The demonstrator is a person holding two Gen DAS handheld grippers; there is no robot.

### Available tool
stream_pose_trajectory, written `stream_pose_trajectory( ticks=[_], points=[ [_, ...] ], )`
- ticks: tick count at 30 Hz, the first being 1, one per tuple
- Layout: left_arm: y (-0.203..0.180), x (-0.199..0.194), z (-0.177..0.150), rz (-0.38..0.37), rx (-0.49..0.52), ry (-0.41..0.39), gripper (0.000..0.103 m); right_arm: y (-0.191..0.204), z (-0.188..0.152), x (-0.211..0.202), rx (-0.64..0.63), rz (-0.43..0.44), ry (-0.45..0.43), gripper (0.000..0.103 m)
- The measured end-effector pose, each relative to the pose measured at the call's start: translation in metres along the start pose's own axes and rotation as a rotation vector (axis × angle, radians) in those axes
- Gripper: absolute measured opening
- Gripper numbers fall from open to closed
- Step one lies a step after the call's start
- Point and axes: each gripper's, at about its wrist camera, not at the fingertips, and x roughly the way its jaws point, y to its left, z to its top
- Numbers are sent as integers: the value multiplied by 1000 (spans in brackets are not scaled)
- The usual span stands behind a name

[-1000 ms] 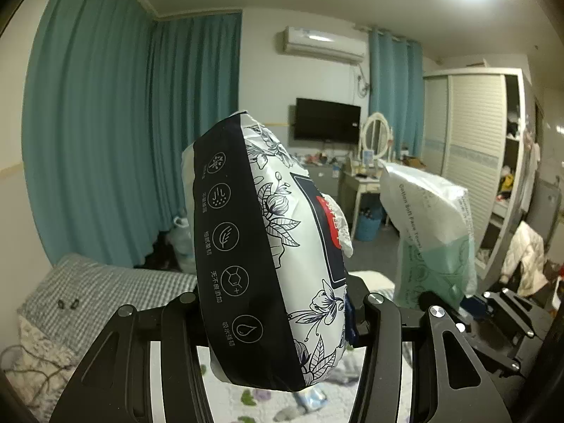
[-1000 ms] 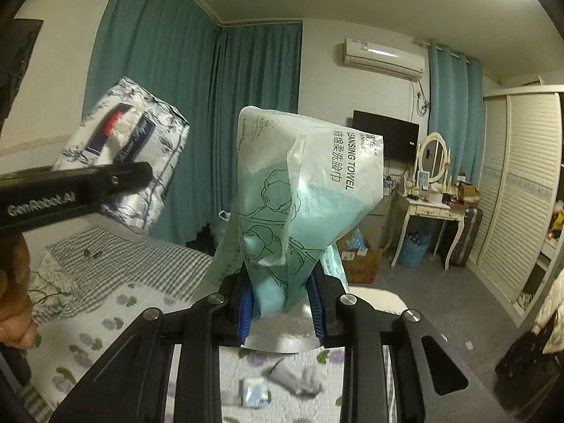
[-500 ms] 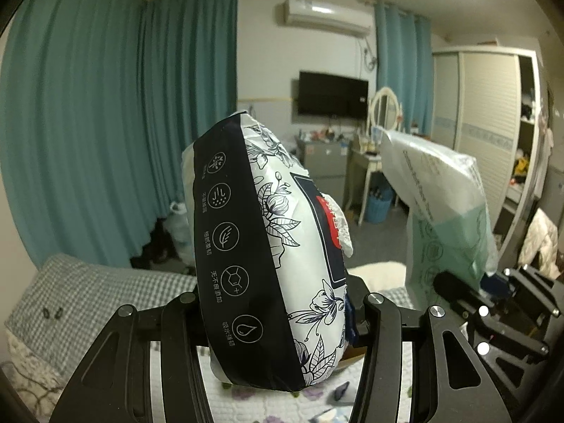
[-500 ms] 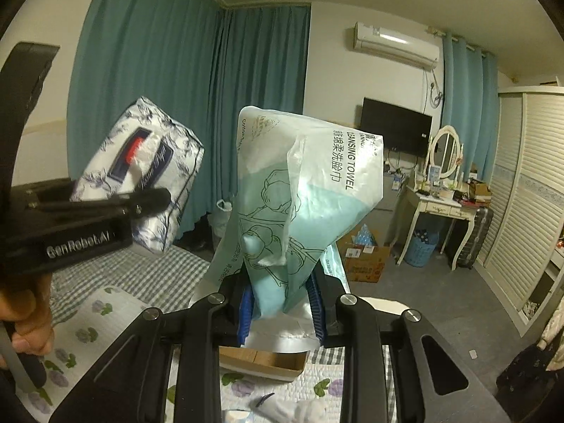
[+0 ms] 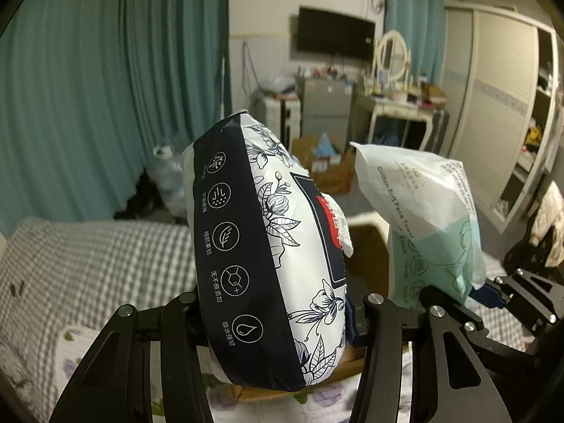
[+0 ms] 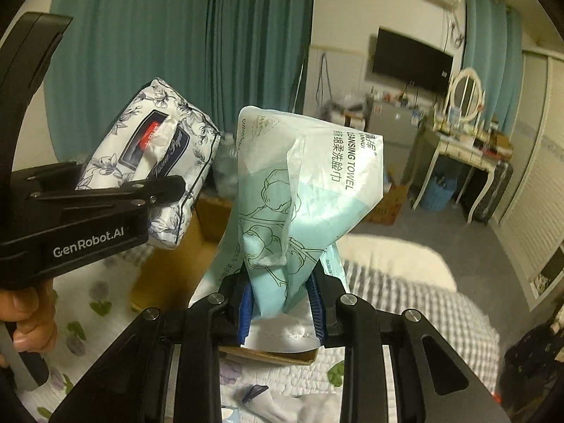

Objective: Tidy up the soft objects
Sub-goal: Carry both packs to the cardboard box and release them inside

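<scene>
Both packs have sunk toward the bed since a second ago; a cardboard box (image 6: 169,268) now shows beneath them. My left gripper (image 5: 278,312) clamps the floral tissue pack (image 5: 261,246), upright. At three o'clock, my right gripper (image 6: 282,308) pinches the mint cleansing towel pack (image 6: 299,190).

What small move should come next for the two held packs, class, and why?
Probably lower both into the cardboard box on the bed. The left gripper grips the tissue pack, the right gripper pinches the face towel pack, and the box lies just below.
</scene>
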Motion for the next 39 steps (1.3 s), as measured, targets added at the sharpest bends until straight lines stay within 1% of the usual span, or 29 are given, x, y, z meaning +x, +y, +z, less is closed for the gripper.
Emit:
stream_pose_trajectory(
  ticks=[3,7,12,15,17,21,24,26,28,31,33,37,39],
  points=[
    [2,21,-17,0,4,47,49,0,-12,26,-3,11,50,27],
    [5,53,-30,-8,-7,136,49,4,-26,58,-19,26,116,27],
    [3,71,-43,-6,-12,199,50,8,-45,89,-42,48,196,27],
    [4,79,-45,-18,-13,205,51,5,-54,106,-52,50,239,27],
    [1,81,-47,3,-1,207,52,5,-57,113,-50,49,253,29],
    [4,83,-42,-16,-18,208,55,5,-62,116,-55,52,263,33],
    [10,80,-34,-19,-43,201,56,2,-58,109,-61,47,242,39],
    [12,72,-30,-18,-47,180,57,5,-54,97,-66,31,215,51],
    [11,63,-25,0,-36,162,60,5,-49,83,-69,8,184,58],
    [12,42,-18,10,-27,113,71,0,-41,63,-43,-4,154,58],
    [12,21,-12,16,-27,68,81,-3,-36,47,-28,-8,132,58],
    [15,-16,-1,27,-29,10,82,-12,-22,7,-20,-32,79,58],
    [16,-37,3,29,-37,-18,83,-16,-16,-18,-7,-35,48,60]
  ],
)
